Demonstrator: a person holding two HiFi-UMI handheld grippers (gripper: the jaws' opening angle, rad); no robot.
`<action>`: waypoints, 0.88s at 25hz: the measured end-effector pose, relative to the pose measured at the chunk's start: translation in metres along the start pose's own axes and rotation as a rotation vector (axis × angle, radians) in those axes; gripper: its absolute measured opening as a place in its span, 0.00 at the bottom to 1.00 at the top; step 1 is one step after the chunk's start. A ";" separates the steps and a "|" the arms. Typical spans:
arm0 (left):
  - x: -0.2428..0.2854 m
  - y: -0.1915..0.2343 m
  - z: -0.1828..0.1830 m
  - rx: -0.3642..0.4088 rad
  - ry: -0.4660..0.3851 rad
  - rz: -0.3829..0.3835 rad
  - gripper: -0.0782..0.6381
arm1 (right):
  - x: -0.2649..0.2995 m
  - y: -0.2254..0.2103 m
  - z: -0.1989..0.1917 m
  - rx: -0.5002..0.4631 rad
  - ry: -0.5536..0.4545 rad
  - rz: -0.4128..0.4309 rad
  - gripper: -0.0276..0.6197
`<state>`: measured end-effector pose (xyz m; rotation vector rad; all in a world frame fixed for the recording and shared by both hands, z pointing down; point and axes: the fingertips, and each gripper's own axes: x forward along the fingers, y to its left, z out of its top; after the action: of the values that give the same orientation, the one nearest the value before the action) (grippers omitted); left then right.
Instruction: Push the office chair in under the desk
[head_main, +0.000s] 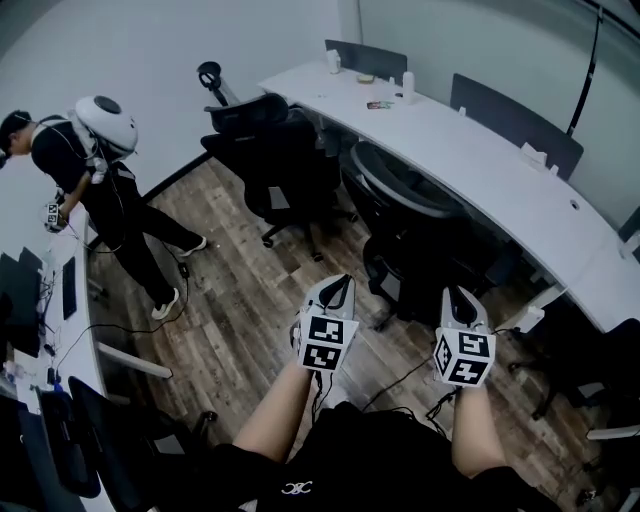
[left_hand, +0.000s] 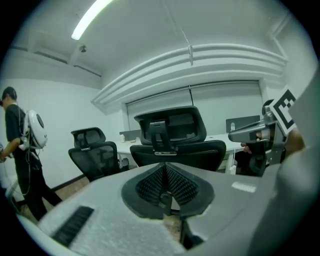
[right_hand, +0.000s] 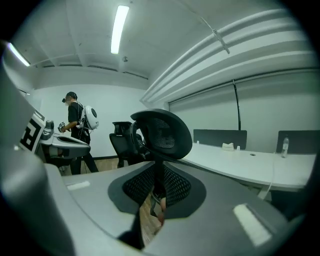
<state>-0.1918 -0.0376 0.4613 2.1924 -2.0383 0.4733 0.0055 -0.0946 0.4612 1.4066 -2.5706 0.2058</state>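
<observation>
The black mesh office chair (head_main: 405, 225) stands in front of the curved white desk (head_main: 500, 170), its back turned toward me. Both grippers hover short of it, not touching. My left gripper (head_main: 338, 287) sits at the bottom centre, jaws shut with nothing between them. My right gripper (head_main: 456, 296) is beside it, jaws a narrow slit apart and empty. In the left gripper view the chair's back and headrest (left_hand: 172, 142) rise just beyond the left gripper (left_hand: 165, 169). In the right gripper view the headrest (right_hand: 162, 131) looms over the right gripper (right_hand: 156, 174).
A second black chair (head_main: 270, 150) stands further left along the desk. A person (head_main: 95, 170) wearing a white backpack stands at the left by another desk (head_main: 75, 340). Cables run across the wood floor (head_main: 250, 300). Bottles and small items sit on the desk's far end (head_main: 385, 90).
</observation>
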 end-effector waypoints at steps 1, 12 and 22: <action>0.010 0.011 0.002 0.022 -0.004 -0.008 0.13 | 0.008 -0.001 0.000 -0.003 0.007 -0.014 0.13; 0.137 0.088 0.016 0.519 0.027 -0.196 0.30 | 0.079 -0.026 0.000 -0.195 0.152 -0.117 0.35; 0.239 0.123 0.011 0.788 0.115 -0.344 0.46 | 0.098 -0.053 -0.018 -0.393 0.321 -0.236 0.40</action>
<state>-0.3002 -0.2795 0.5062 2.7399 -1.4979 1.5068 0.0009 -0.1987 0.5035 1.3773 -2.0302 -0.0995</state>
